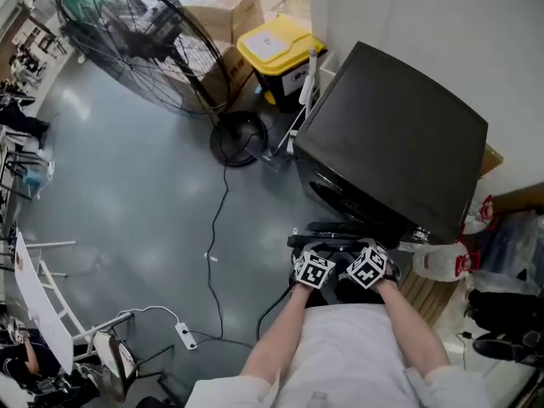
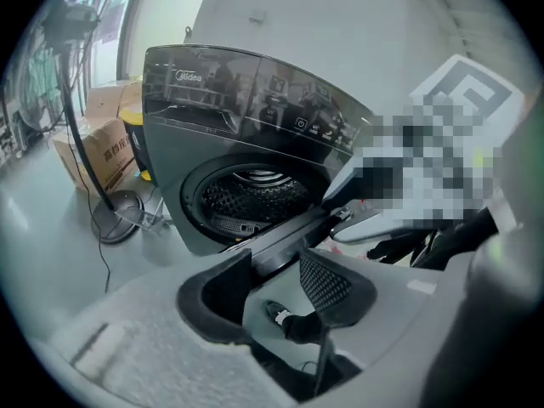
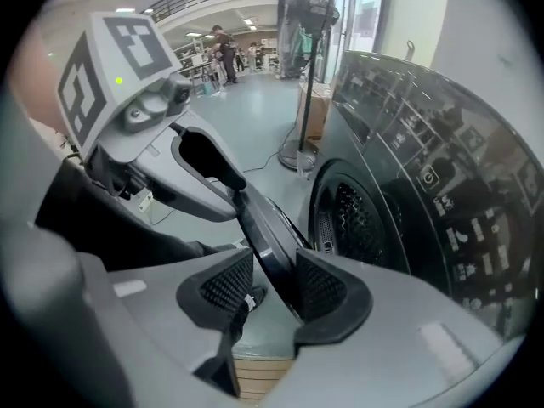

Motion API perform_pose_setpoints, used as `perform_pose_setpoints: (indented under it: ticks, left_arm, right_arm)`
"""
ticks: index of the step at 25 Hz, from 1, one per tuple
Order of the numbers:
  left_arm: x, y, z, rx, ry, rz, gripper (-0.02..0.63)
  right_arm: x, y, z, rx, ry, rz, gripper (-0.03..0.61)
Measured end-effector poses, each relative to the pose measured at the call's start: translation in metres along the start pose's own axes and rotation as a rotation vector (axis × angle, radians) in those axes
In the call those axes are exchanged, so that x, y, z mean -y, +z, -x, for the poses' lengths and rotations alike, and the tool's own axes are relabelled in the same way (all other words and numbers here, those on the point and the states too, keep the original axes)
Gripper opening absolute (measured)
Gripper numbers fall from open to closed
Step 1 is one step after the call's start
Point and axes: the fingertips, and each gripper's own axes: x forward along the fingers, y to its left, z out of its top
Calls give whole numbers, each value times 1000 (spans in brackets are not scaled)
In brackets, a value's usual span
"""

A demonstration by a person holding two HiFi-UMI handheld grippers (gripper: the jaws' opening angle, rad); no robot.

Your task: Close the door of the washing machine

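Head view first: where does the door sit against each hand-held gripper?

Both are held low and side by side in front of the washing machine [image 1: 391,134], at the open door [image 3: 265,236], which stands swung out from the machine's front. The right hand-held gripper [image 3: 274,266] has its jaws wide apart with the door's rim standing between them. The rim leans against the pad nearer the machine and stands clear of the other pad, so it is not clamped.

And the left one?

The left hand-held gripper [image 2: 274,266] is spread too. The door's edge runs across just beyond its tips, and I cannot tell whether it touches them. Between the pads themselves only the floor [image 1: 127,211] and a shoe [image 2: 276,313] show.

Counts?

One washing machine, one door, one drum [image 2: 255,195] showing through the open port, and two hand-held grippers. Around them are one floor fan [image 1: 136,41], one bin [image 1: 274,48] with a yellow lid, two stacked cardboard boxes [image 2: 95,153], one white jug [image 1: 438,262] and one power strip [image 1: 185,337].

Any writing?

"Midea" at the left end of the control panel [image 2: 255,100]. The panel's other icons and print are too small to read. The lower box carries characters I cannot make out.
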Motion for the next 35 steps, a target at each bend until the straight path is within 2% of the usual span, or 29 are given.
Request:
perform_pose_setpoints:
  ticks: [3, 11, 15, 18, 25, 32, 35]
  left_arm:
    - [-6, 8, 4, 25, -38, 12, 164]
    - [-7, 22, -4, 25, -129, -74, 163]
    - [-9, 23, -8, 29, -166, -95, 163]
    - [-10, 26, -8, 29, -163, -102, 163]
    - [-17, 37, -11, 30, -130, -118, 163]
    - [-17, 53, -14, 43, -100, -89, 164]
    - [-19, 57, -13, 65, -91, -92, 164]
  right_arm:
    - [2, 7, 3, 22, -43, -105, 156]
    - [18, 16, 10, 127, -155, -440, 144]
    - [26, 15, 10, 151, -203, -541, 140]
    - [28, 15, 14, 180, -229, -631, 112]
    - [36, 10, 20, 271, -300, -781, 109]
    - [62, 3, 29, 368, -440, -944, 109]
    - [57, -4, 29, 428, -476, -1050, 97]
